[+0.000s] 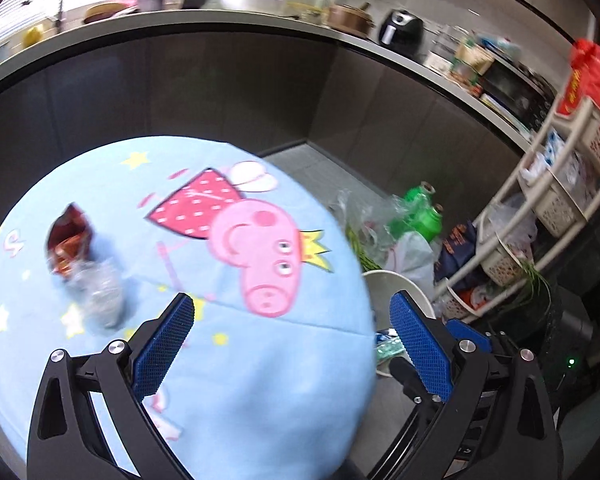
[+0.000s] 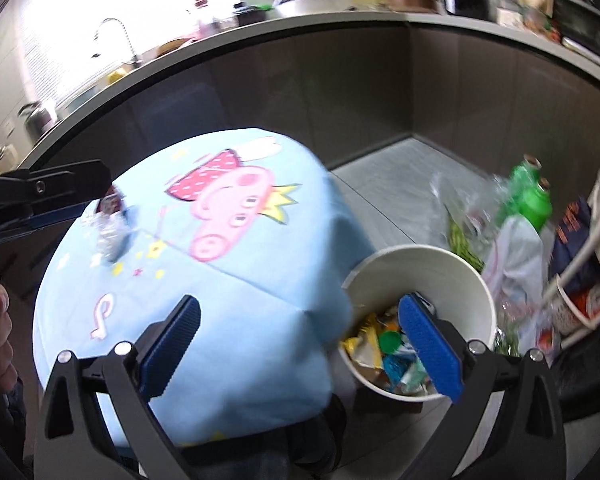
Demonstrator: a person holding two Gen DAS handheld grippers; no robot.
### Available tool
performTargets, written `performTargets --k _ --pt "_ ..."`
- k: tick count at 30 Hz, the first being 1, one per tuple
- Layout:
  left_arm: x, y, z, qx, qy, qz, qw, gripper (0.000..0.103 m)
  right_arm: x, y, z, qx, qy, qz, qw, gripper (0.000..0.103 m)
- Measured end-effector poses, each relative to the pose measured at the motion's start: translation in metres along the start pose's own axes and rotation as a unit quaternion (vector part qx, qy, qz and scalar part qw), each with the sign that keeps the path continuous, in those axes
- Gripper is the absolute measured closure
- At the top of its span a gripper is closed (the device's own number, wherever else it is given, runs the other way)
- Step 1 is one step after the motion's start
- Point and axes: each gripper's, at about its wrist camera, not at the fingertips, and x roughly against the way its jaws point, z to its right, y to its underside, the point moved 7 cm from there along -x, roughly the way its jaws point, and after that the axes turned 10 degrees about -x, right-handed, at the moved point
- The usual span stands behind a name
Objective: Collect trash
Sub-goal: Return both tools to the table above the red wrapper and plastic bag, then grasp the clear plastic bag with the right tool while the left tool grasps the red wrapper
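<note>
Blue-clothed table (image 1: 260, 360), seemingly kitchen floor (image 1: 320, 172)

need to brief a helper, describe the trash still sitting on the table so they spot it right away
Start at the round table under the light blue Peppa Pig tablecloth. On its left side, away from the white trash bin on the floor, lies a crumpled red snack wrapper touching a crushed clear plastic piece. Nothing else lies on the cloth.

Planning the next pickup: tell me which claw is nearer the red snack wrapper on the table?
Left. The left claw hangs open beside the red snack wrapper; the right claw hangs open by the white bin.
</note>
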Motion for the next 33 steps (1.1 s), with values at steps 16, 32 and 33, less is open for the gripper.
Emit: performTargets --k 16,32,33 --pt "0.060 0.083 -0.188 0.155 -0.096 -0.008 0.9832 0.009 -0.043 0.017 -0.162 0.118 -0.110 -0.073 0.984 0.004" --pt "0.049 0.094 -0.244 0.173 -0.088 -0.015 0.9809 0.009 -0.135 0.013 -0.241 0.142 -0.100 -0.136 0.975 0.033" --pt "0.047 0.093 -0.245 0.169 -0.088 -0.016 0.9816 0.009 -0.140 0.013 -0.243 0.142 -0.101 -0.140 0.975 0.034"
